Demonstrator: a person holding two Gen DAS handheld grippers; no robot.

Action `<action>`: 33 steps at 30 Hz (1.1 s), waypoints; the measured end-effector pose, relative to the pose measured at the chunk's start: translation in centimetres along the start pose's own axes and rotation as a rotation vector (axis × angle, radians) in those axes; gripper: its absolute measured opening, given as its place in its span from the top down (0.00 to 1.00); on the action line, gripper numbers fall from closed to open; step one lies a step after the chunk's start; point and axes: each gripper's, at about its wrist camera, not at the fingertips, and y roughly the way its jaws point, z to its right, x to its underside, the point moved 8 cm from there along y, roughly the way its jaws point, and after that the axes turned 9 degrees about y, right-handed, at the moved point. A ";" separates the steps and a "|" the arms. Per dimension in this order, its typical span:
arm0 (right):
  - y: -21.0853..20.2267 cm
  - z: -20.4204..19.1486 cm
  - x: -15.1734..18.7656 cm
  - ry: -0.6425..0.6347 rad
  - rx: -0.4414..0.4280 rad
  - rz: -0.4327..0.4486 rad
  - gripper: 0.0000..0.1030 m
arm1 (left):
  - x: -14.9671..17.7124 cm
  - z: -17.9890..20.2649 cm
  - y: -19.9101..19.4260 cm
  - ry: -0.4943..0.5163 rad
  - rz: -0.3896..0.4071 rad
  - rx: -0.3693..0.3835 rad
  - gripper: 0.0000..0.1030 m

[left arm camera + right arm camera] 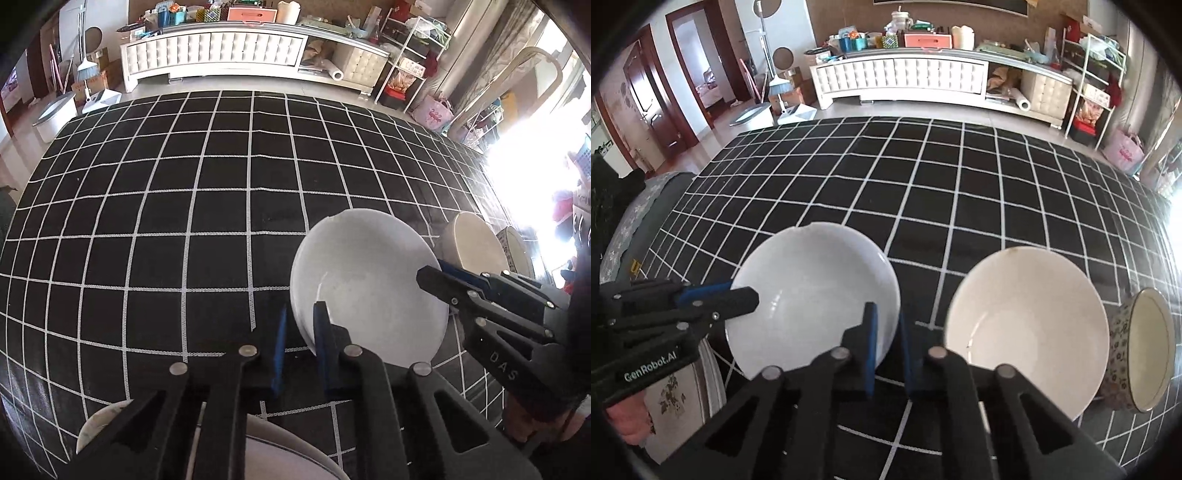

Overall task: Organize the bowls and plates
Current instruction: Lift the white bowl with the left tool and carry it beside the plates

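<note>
White and chipped at its far rim, the shallow bowl [816, 291] sits near the tabletop's [960, 177] front edge, with the left tool [744, 293] closed on its left rim and the right tool [886, 343] clamped on its right rim. To the right stand a cream bowl [1027, 332] and one floral-patterned bowl [1145, 347], just beside each other. Beyond the three bowls the black checked cloth lies open to the far edge.
</note>
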 end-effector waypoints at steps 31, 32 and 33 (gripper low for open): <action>-9.7 0.0 3.6 0.120 0.036 0.035 0.91 | 3.5 4.7 -8.0 0.014 0.036 0.027 0.94; -9.8 0.0 3.9 0.125 0.036 0.034 0.91 | 4.0 4.8 -8.1 0.016 0.030 0.026 0.94; -10.0 0.0 4.4 0.128 0.040 0.033 0.91 | 4.5 5.0 -8.1 0.018 0.026 0.025 0.94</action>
